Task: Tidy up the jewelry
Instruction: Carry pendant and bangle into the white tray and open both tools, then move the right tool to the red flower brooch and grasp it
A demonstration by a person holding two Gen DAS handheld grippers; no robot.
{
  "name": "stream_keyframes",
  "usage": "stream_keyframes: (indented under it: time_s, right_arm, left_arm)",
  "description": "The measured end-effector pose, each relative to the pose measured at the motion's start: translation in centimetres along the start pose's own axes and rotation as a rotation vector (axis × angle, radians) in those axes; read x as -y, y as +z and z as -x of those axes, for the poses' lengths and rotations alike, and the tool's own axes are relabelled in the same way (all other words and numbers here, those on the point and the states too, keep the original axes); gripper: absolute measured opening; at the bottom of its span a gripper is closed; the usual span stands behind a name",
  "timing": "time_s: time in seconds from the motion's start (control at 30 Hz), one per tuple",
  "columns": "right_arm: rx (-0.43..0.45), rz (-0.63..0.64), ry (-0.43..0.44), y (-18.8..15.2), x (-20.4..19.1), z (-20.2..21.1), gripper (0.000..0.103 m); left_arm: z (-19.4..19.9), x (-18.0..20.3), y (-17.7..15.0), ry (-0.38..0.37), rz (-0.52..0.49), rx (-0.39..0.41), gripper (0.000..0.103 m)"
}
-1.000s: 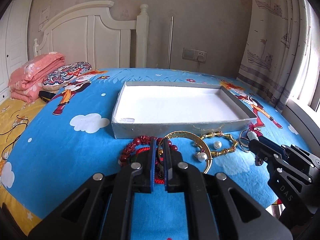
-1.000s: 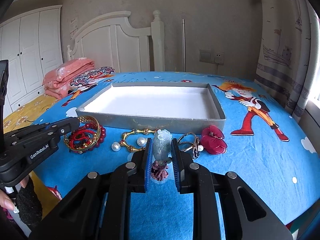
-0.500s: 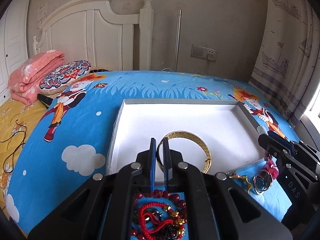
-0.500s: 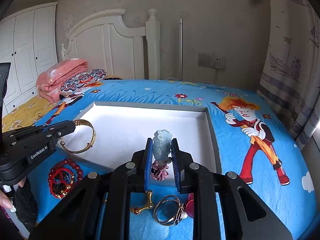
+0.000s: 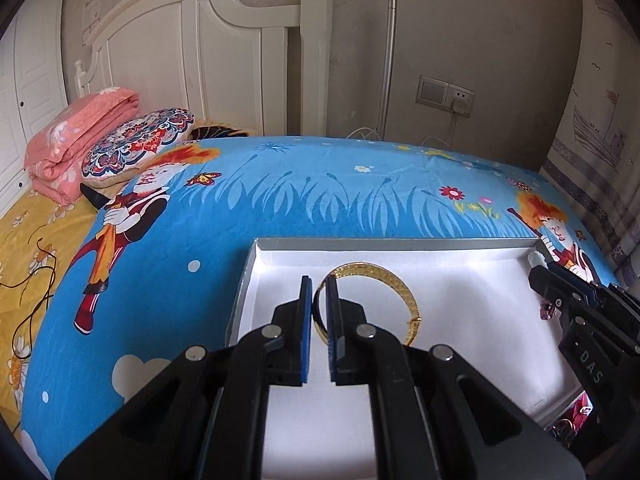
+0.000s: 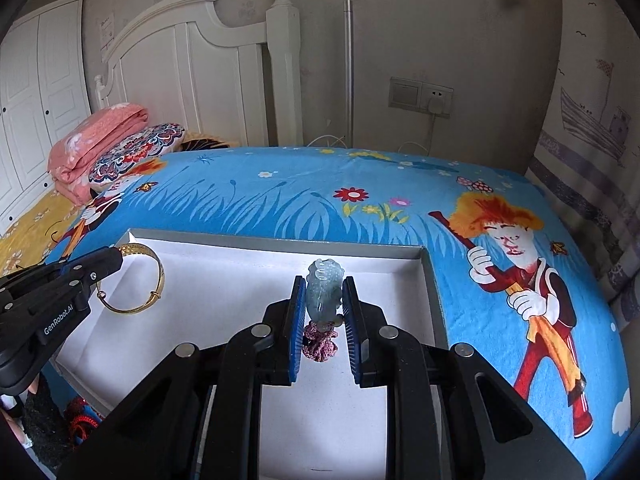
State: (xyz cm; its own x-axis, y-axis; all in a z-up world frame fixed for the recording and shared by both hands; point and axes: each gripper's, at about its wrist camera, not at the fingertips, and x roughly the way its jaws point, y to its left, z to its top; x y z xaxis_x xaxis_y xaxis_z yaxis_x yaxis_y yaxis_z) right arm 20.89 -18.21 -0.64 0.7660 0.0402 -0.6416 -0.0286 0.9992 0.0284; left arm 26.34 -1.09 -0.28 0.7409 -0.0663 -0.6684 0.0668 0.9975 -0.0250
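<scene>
Over the tray (image 6: 430,292), both grippers had carried pieces from the bedspread: left (image 5: 319,292) clamped the bangle (image 5: 400,292), right (image 6: 320,300) the pendant (image 6: 324,292); release seemed next.

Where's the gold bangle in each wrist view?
Left wrist: the gold bangle is centre frame, pinched in the left gripper, over the white tray.
Right wrist: the bangle is at far left, hanging from the left gripper's tip near the tray's far-left corner.
Shared landmark: the white bedpost.
</scene>
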Motion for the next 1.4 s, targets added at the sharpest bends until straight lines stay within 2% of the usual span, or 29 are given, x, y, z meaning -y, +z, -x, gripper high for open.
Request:
stream_keyframes:
  time_s: [0.2,0.27,0.33,0.5,0.6,0.67,0.87,0.93,1.03,1.17,1.23,1.4]
  right_arm:
    - [-0.027,-0.005,-0.011,0.5,-0.1,-0.8,0.021]
    - [-0.031,-0.007,-0.018,0.6,-0.1,-1.0,0.028]
    - [-0.024,-0.012,-0.016,0.6,0.0,-0.8,0.034]
    - [-0.01,-0.008,-0.022,0.4,0.2,0.1,0.034]
    - [0.008,-0.008,-0.018,0.3,0.4,1.3,0.034]
    - [0.025,-0.008,-0.013,0.1,0.5,2.4,0.034]
    - [0.086,-0.008,0.009,-2.0,1.0,6.7,0.034]
    - [0.093,-0.014,0.009,-3.2,1.4,7.8,0.038]
    - [0.096,-0.03,-0.006,-5.2,2.2,9.1,0.04]
    - [0.083,-0.054,-0.015,-8.0,3.4,10.4,0.043]
    - [0.075,-0.068,-0.016,-9.3,3.8,10.9,0.053]
    - [0.034,-0.08,-0.004,-12.1,4.1,11.1,0.053]
  left_arm:
    - [-1.5,-0.1,0.1,0.018,0.005,-0.034,0.01]
    - [-1.6,-0.2,0.0,0.024,0.01,-0.033,0.019]
    - [-1.4,-0.2,0.0,0.031,0.007,-0.021,0.023]
    - [-0.4,-0.3,-0.3,0.056,0.003,0.011,0.042]
    - [0.8,-0.5,-0.6,0.073,0.01,0.041,0.057]
    - [1.9,-0.6,-0.9,0.085,0.016,0.073,0.069]
    - [7.4,-0.6,-3.1,0.118,0.018,0.208,0.095]
    - [9.1,-0.4,-4.2,0.127,0.001,0.248,0.098]
    - [11.1,-0.3,-6.0,0.116,-0.009,0.266,0.098]
    - [12.5,-0.7,-8.4,0.089,-0.001,0.244,0.098]
    - [12.7,-1.1,-9.7,0.08,0.008,0.223,0.098]
    - [12.8,-1.5,-12.9,0.075,-0.013,0.188,0.098]
